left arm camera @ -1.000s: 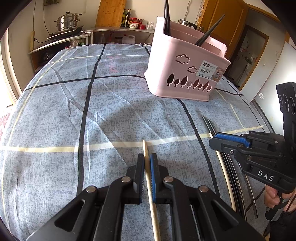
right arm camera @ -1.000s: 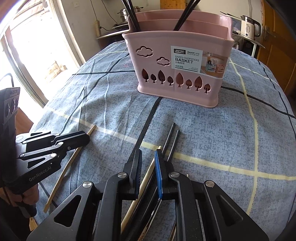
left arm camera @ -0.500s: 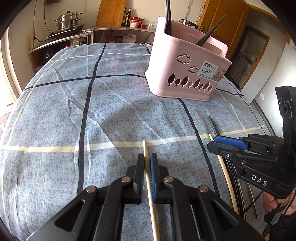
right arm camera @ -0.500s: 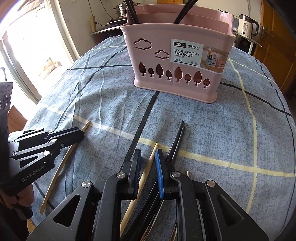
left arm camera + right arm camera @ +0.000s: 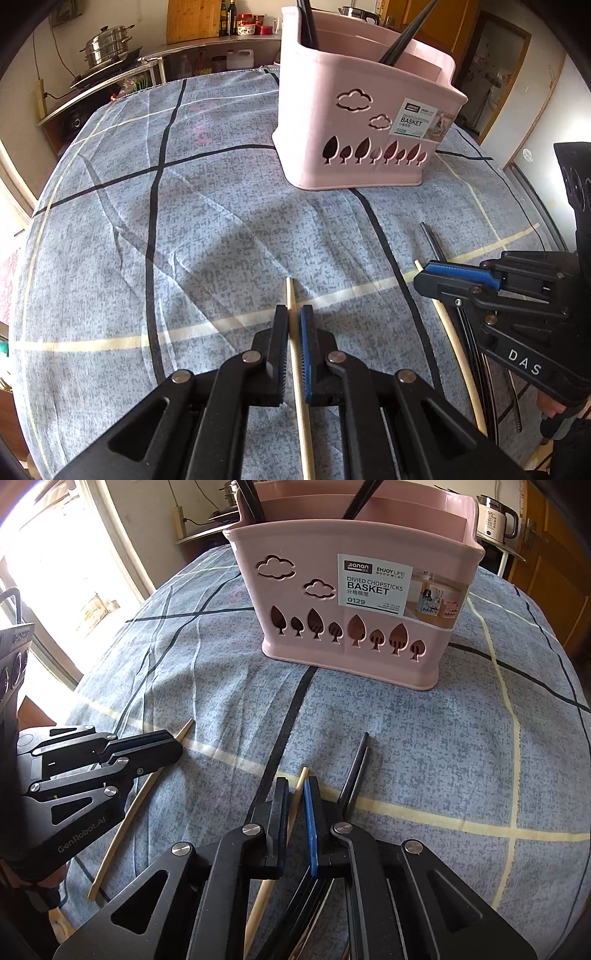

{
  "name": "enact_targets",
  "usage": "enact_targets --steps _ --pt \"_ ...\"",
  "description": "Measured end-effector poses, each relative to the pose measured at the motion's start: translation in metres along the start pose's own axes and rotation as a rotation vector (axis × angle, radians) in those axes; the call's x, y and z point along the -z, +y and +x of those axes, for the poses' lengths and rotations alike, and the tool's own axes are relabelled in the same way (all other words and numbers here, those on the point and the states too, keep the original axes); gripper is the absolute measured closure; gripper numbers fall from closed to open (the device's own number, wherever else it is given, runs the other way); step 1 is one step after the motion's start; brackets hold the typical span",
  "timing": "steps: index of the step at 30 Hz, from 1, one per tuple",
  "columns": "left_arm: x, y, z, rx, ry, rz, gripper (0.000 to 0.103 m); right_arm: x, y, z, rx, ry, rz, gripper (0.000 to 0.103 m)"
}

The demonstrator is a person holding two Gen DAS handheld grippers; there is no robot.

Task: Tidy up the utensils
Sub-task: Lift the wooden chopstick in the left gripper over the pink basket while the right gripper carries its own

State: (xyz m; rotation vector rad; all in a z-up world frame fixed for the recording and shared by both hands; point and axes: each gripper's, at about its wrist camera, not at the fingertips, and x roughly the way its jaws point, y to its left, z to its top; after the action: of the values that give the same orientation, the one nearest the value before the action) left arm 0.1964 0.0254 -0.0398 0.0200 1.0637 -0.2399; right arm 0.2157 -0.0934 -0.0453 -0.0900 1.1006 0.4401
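A pink chopstick basket (image 5: 365, 122) stands on the blue checked cloth, with black chopsticks (image 5: 402, 40) sticking out; it also shows in the right wrist view (image 5: 354, 602). My left gripper (image 5: 293, 314) is shut on a wooden chopstick (image 5: 290, 291) that lies along the cloth. My right gripper (image 5: 295, 786) straddles a second wooden chopstick (image 5: 301, 779), its jaws a narrow gap apart, not clearly pinching. Black chopsticks (image 5: 356, 768) lie just right of it. The right gripper shows in the left wrist view (image 5: 458, 273), the left gripper in the right wrist view (image 5: 147, 746).
More dark utensils (image 5: 476, 354) lie under the right gripper near the table's front edge. A kitchen counter with a steel pot (image 5: 107, 46) stands behind the table. A kettle (image 5: 495, 520) sits at the back right. A wooden door (image 5: 554, 565) is at the right.
Both grippers have moved forward toward the basket, which looms larger. The right gripper has shifted so the wooden chopstick now lies between its jaws. The left keeps its grip.
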Motion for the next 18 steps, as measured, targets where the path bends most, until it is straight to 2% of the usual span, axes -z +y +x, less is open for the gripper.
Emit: enact_targets --steps 4,9,18 --pt "-0.007 -0.005 0.004 -0.016 0.008 0.022 0.097 0.000 -0.004 0.000 -0.008 -0.011 0.009 0.098" --pt "-0.010 0.000 -0.004 0.032 -0.027 -0.015 0.097 0.001 -0.012 -0.010 -0.047 -0.039 0.029 0.098" --pt "-0.026 0.010 -0.075 0.069 -0.195 -0.029 0.097 -0.008 -0.015 -0.069 -0.101 -0.186 0.029 0.098"
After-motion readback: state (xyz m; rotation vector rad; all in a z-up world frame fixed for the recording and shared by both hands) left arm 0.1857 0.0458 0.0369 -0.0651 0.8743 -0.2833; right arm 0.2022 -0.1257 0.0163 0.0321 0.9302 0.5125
